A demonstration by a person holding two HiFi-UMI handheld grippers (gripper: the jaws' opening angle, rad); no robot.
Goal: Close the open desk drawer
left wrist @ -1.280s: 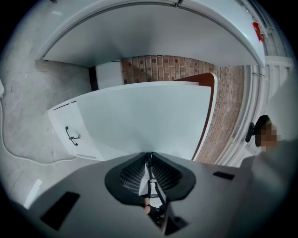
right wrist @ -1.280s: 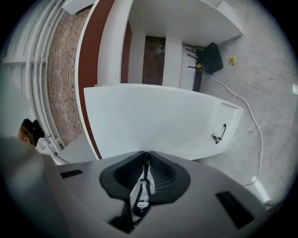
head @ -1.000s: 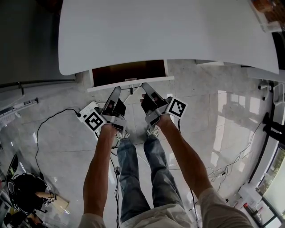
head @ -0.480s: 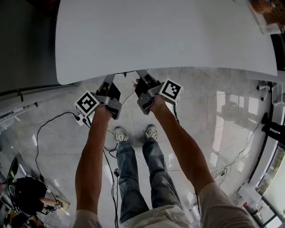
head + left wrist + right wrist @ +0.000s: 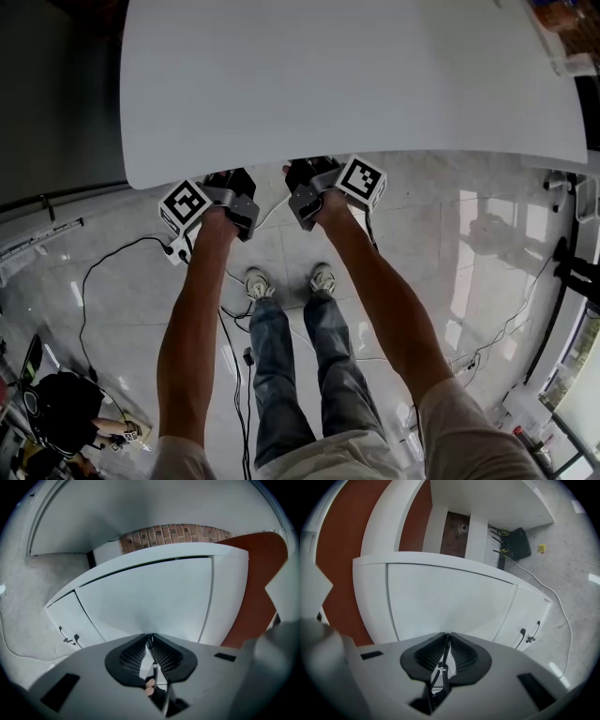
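Note:
The white desk top fills the upper half of the head view, and no part of the drawer shows beyond its front edge. My left gripper and right gripper reach side by side under that edge, their tips hidden by it. In the left gripper view the drawer's white front panel stands straight ahead, with the shut left gripper up against or just short of it. The right gripper view shows the same panel before the shut right gripper. Neither holds anything.
A red-brown panel flanks the drawer. A white cabinet door with dark handles is beside it. A black box with cables sits under the desk. A power strip and cords lie on the tile floor by my feet.
Both grippers have moved toward the desk. The drawer, which stood out open before, has slid in under the desk top and out of the head view.

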